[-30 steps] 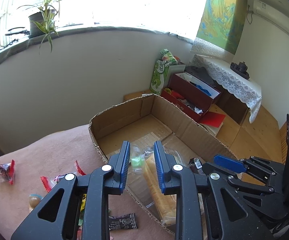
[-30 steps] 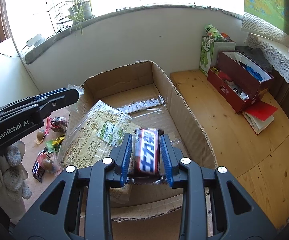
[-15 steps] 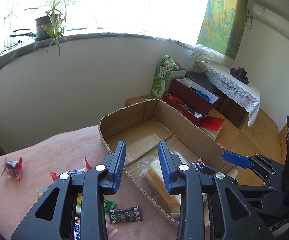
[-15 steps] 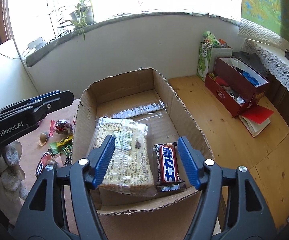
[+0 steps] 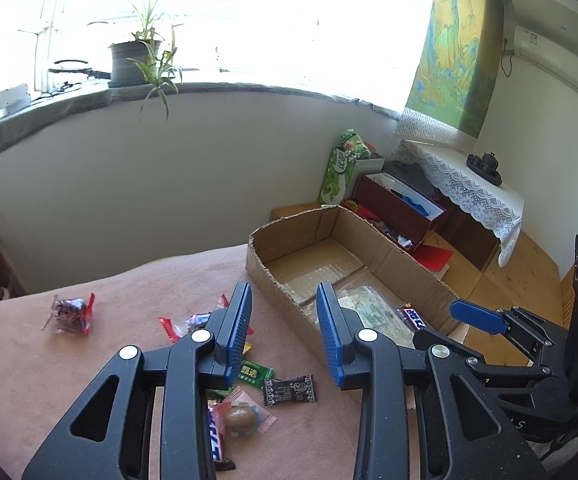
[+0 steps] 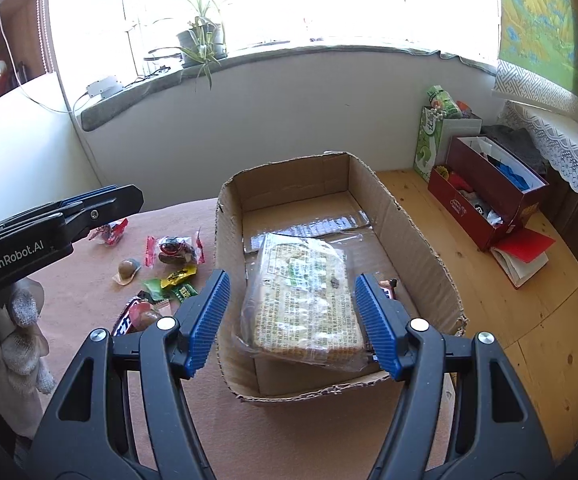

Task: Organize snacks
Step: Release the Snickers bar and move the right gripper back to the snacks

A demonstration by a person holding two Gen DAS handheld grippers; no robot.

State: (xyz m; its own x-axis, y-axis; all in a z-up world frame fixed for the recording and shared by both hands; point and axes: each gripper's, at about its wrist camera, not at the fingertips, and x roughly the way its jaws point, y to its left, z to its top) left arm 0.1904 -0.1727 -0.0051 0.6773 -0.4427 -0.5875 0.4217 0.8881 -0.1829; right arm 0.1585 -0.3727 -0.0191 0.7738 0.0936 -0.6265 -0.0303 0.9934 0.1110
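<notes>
An open cardboard box (image 6: 421, 240) (image 5: 401, 258) stands on the pink cloth. Inside it lie a clear-wrapped biscuit pack (image 6: 305, 296) (image 5: 373, 314) and a dark chocolate bar (image 5: 411, 317), half hidden in the right wrist view (image 6: 387, 286). Several small wrapped candies (image 6: 175, 278) (image 5: 289, 388) lie scattered on the cloth left of the box. My right gripper (image 6: 293, 324) is open and empty above the box's near end. My left gripper (image 5: 285, 336) is open and empty above the candies, beside the box's left wall.
A red-wrapped candy (image 5: 71, 312) lies apart at the far left. A wooden floor (image 6: 509, 308) lies right of the box, with a dark red box (image 6: 485, 196), a green bag (image 6: 433, 136) and a red book (image 6: 525, 250). A wall and windowsill run behind.
My right gripper opened and let the chocolate bar drop into the box, then pulled back. My left gripper widened a little and moved left, from over the box to over the candies.
</notes>
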